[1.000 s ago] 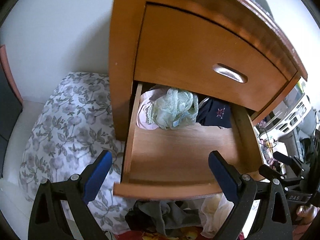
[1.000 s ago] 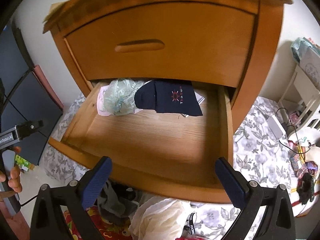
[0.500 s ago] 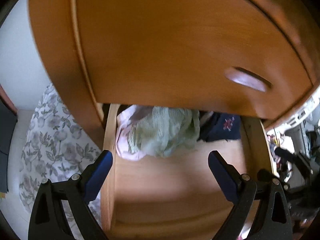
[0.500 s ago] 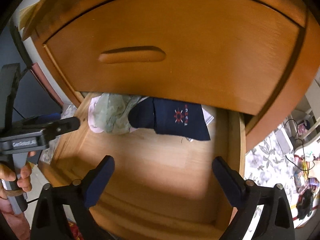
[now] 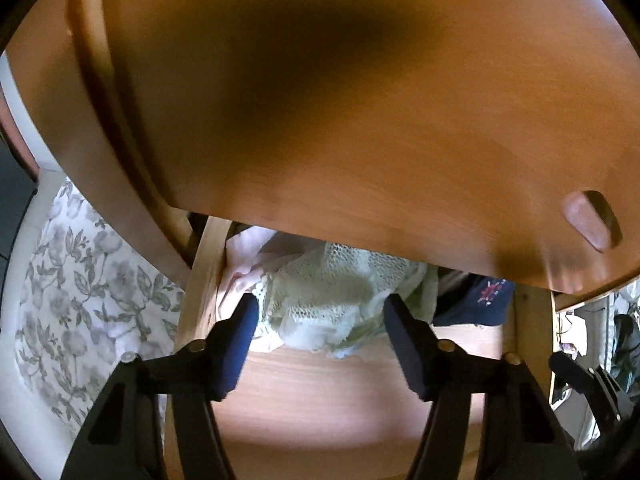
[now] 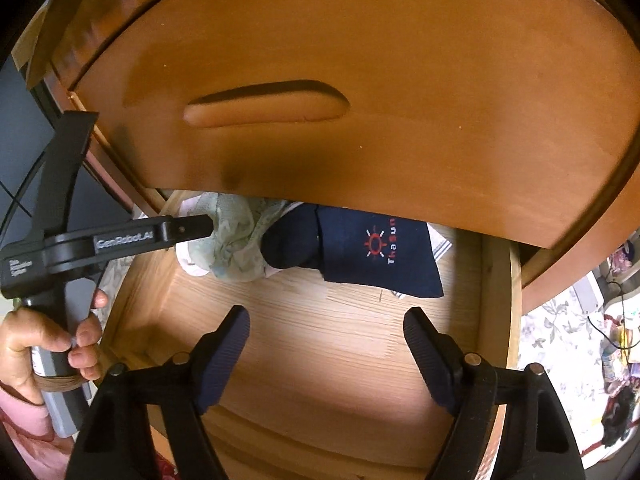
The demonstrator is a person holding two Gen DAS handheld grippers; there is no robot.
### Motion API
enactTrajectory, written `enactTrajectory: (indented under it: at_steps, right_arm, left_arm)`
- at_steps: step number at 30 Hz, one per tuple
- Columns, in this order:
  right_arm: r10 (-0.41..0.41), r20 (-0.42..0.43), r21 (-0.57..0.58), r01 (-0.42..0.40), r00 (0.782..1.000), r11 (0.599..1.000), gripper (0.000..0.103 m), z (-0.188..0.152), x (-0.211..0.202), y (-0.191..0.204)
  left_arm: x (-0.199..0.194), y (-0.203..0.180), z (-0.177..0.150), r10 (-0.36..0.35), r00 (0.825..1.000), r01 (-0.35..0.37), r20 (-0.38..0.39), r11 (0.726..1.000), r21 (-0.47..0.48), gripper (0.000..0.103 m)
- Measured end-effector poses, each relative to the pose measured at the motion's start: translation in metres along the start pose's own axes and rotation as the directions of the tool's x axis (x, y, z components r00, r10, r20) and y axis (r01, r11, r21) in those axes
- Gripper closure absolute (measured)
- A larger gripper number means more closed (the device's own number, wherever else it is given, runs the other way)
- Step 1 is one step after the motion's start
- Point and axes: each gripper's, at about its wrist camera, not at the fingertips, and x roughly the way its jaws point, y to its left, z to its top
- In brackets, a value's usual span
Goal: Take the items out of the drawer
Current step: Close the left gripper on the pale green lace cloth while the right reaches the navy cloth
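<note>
Since a second ago I have pushed both tongs into the drawer (image 6: 496, 304): my left tongs (image 5: 320, 312) are closing around the green lace (image 5: 336, 296) at its 11 o'clock corner, my right tongs (image 6: 326, 322), empty, narrowing short of the sock (image 6: 360, 252).

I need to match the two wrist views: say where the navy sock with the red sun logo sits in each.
Left wrist: navy sock at right, mostly hidden under the upper drawer front.
Right wrist: navy sock centre, beyond the tongs.
Shared landmark: pale green lace garment, left of it.
</note>
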Motion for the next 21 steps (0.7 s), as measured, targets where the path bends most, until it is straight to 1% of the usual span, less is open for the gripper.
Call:
enactTrajectory:
  at_steps: [4,6,7,10,12,15,18,21]
  right_arm:
    - [0.006,-0.006,-0.005,-0.006,1.000,1.000,0.021,-0.001,0.002,0.000]
    - [0.008,-0.007,-0.005,-0.008,1.000,1.000,0.021,0.000,0.003,-0.001]
    - [0.008,-0.007,-0.006,-0.008,1.000,1.000,0.021,0.000,0.004,-0.001]
    - [0.008,-0.008,-0.008,-0.008,1.000,1.000,0.021,0.001,0.005,-0.002]
    - [0.007,-0.009,-0.010,-0.007,1.000,1.000,0.021,0.002,0.006,-0.002]
    - [0.008,-0.014,-0.013,-0.009,1.000,1.000,0.021,0.004,0.009,-0.003]
    - [0.011,-0.016,-0.014,-0.011,1.000,1.000,0.021,0.007,0.010,-0.001]
    - [0.005,0.002,-0.002,-0.005,1.000,1.000,0.021,0.011,0.010,0.000]
  left_arm:
    - [0.007,0.000,0.003,0.004,1.000,-0.004,-0.006,1.000,-0.010,0.043]
    - [0.011,0.000,0.005,0.001,1.000,-0.001,-0.014,1.000,-0.014,0.050]
    - [0.013,0.000,0.005,-0.004,1.000,0.004,-0.018,1.000,-0.019,0.052]
    - [0.020,0.001,0.007,-0.030,0.999,0.029,-0.027,0.999,-0.034,0.064]
    - [0.023,0.002,0.007,-0.042,0.999,0.041,-0.033,0.998,-0.044,0.076]
    - [0.025,0.004,0.009,-0.080,0.996,0.077,-0.041,0.995,-0.057,0.090]
    - [0.022,0.003,0.009,-0.102,0.994,0.101,-0.043,0.994,-0.037,0.095]
    - [0.016,0.011,0.010,-0.128,0.991,0.126,-0.036,0.991,-0.043,0.097]
